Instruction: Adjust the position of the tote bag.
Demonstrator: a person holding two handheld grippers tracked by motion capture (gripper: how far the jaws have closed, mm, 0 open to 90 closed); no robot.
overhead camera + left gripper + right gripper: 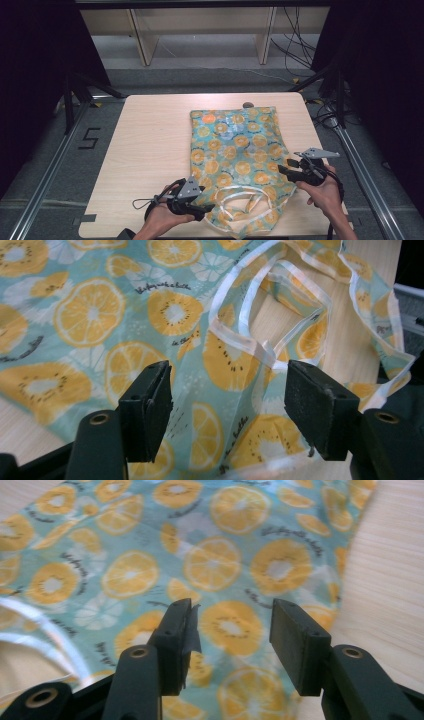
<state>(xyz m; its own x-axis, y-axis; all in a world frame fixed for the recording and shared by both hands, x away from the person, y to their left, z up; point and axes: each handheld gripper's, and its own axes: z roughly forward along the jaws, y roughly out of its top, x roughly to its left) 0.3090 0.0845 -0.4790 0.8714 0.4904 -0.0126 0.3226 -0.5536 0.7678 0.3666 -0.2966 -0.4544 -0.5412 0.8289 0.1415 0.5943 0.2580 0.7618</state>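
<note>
Teal cloth printed with orange slices makes up the bag (235,150), which lies flat on the pale wooden worktop (150,145), right of the middle, running from near the far edge down to the near edge. Its pale ribbon handles (245,200) lie in loose loops at the bag's near end, close to the near edge of the worktop. The left tool (202,207) sits at the near left corner of the bag, its jaws apart over the cloth just beside the handles; in the left gripper view the left tool (227,400) has printed fabric and a handle loop (250,335) between and beyond its jaws, which grip nothing. The right tool (286,168) is at the bag's right edge, near the worktop's right side; in the right gripper view the right tool (232,625) has its jaws apart above the cloth, with bare wood to the right.
</note>
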